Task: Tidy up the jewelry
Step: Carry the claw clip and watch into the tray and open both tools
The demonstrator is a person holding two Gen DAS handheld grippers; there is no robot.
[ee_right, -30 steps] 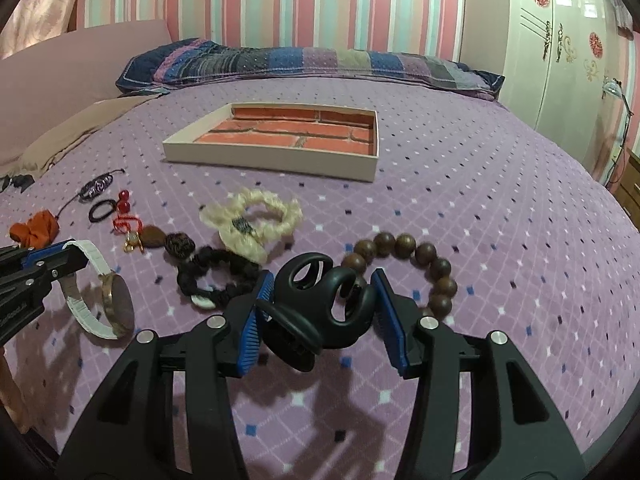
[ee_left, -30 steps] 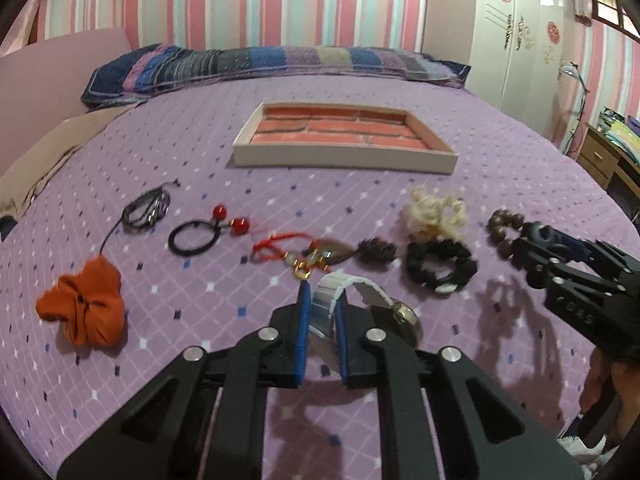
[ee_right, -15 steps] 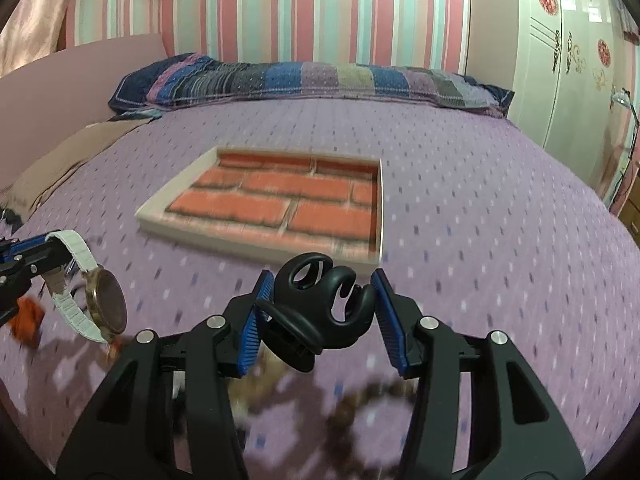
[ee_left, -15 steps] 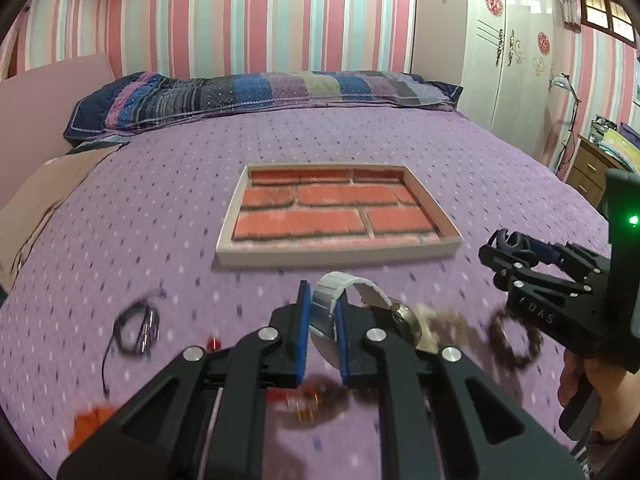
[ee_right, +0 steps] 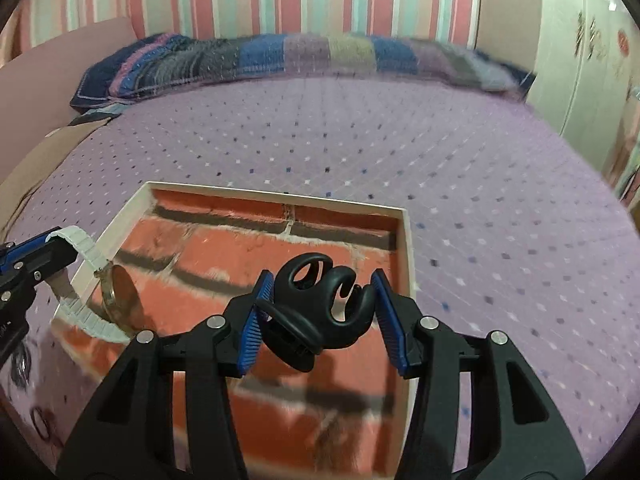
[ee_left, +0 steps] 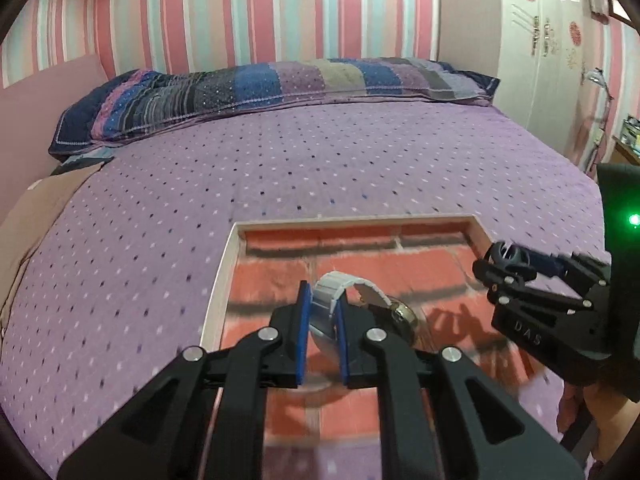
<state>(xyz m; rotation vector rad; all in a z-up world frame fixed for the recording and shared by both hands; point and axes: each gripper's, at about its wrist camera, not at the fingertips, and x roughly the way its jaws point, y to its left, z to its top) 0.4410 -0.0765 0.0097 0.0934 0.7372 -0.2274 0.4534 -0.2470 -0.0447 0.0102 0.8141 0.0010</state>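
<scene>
My left gripper (ee_left: 322, 308) is shut on the white strap of a wristwatch (ee_left: 360, 292) with a gold case, held above the left part of a shallow white-rimmed tray (ee_left: 222, 276) lined with a red brick pattern. My right gripper (ee_right: 322, 300) is shut on a black hair claw clip (ee_right: 320, 312), held above the tray's right half (ee_right: 405, 248). The watch also shows at the left of the right wrist view (ee_right: 92, 276), and the right gripper with the clip shows at the right of the left wrist view (ee_left: 508, 258).
The tray lies on a purple dotted bedspread (ee_left: 320, 160). A striped pillow (ee_left: 260, 92) lies along the far edge by the striped wall. A white wardrobe (ee_left: 560, 40) stands at the right. A dark hair tie (ee_right: 18, 360) lies on the bed at the lower left.
Both grippers have lifted their items off the bed and moved forward over the tray. The other jewelry has dropped out of view below.
</scene>
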